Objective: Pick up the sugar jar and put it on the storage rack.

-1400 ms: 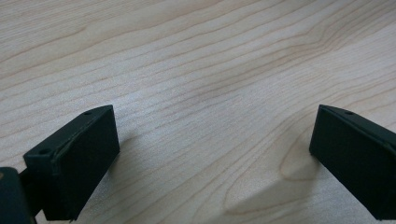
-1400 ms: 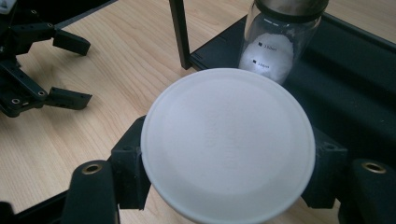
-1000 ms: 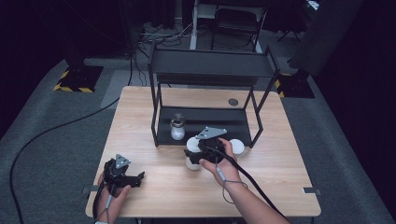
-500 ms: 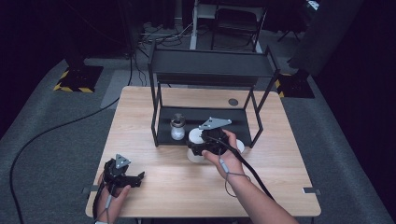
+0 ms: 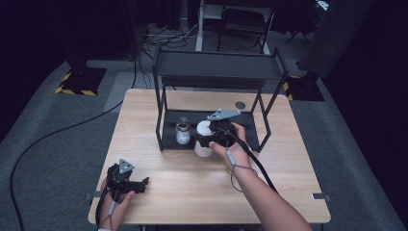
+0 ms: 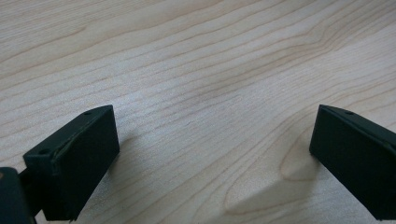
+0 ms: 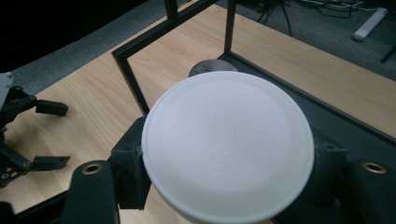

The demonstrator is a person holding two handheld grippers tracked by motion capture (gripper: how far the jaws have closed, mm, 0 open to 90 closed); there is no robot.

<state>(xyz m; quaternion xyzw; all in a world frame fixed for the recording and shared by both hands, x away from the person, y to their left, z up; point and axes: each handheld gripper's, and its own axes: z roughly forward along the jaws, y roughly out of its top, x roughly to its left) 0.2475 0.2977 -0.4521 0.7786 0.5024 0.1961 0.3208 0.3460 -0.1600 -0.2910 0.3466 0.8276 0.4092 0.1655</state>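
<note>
My right gripper (image 5: 205,138) is shut on a white round jar (image 5: 203,149), held upright at the front edge of the black rack's lower tier (image 5: 168,137). In the right gripper view the jar's white lid (image 7: 227,144) sits between the black fingers (image 7: 130,164). A small glass jar with a dark lid (image 5: 183,131) stands on the lower tier just left of the white jar, and its grey lid (image 7: 211,66) peeks out behind the white one. My left gripper (image 5: 142,185) rests open on the table at the front left, with bare wood between its jaws (image 6: 212,158).
The black two-tier rack (image 5: 219,67) stands at the middle back of the wooden table (image 5: 183,192). A small dark disc (image 5: 240,105) lies on the table behind the rack. Cables trail over the grey floor (image 5: 57,144).
My right gripper has carried the white jar away from the person, up to the rack's lower tier beside the glass jar. The left gripper has stayed put.
</note>
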